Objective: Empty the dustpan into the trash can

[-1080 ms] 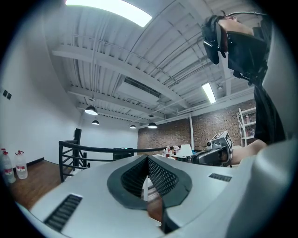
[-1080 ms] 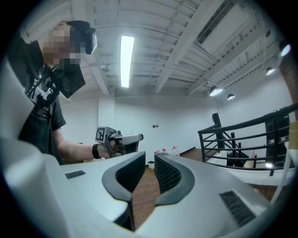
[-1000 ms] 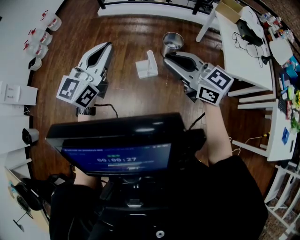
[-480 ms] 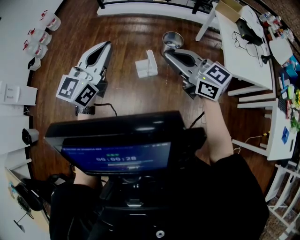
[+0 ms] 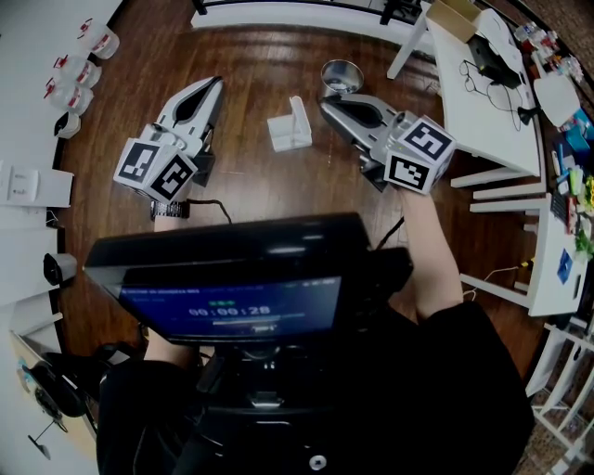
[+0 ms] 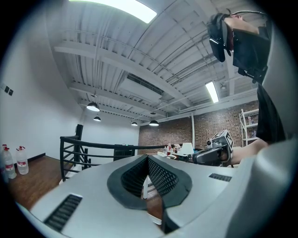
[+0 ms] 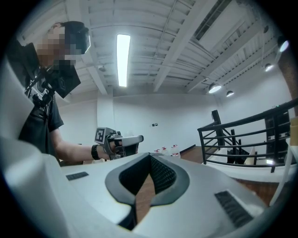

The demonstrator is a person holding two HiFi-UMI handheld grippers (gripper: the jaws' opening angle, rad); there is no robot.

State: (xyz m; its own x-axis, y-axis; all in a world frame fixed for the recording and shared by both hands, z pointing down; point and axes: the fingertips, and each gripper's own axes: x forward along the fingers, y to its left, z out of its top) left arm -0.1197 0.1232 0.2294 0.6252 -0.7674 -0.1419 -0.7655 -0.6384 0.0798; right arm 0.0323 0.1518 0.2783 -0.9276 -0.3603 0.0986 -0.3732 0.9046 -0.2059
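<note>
A white dustpan (image 5: 290, 133) stands on the dark wood floor between my two grippers, its handle upright. A shiny metal trash can (image 5: 342, 78) stands just beyond it to the right. My left gripper (image 5: 217, 83) hovers left of the dustpan, shut and holding nothing; in the left gripper view its pads (image 6: 156, 179) meet, and a sliver of the white dustpan (image 6: 145, 187) shows through the gap below them. My right gripper (image 5: 324, 105) is right of the dustpan and just in front of the can, shut and holding nothing. Each gripper view shows the other gripper (image 7: 118, 144) level at about the same height.
White tables (image 5: 483, 102) and their legs stand at the right, and another white table edge (image 5: 297, 19) runs along the far side. Water bottles (image 5: 79, 74) line the left wall. A black screen rig (image 5: 232, 278) at the person's chest hides the near floor. A black railing (image 6: 88, 148) shows beyond.
The right gripper's jaws have closed from slightly apart to shut, with nothing between them. Both grippers have stayed almost in place.
</note>
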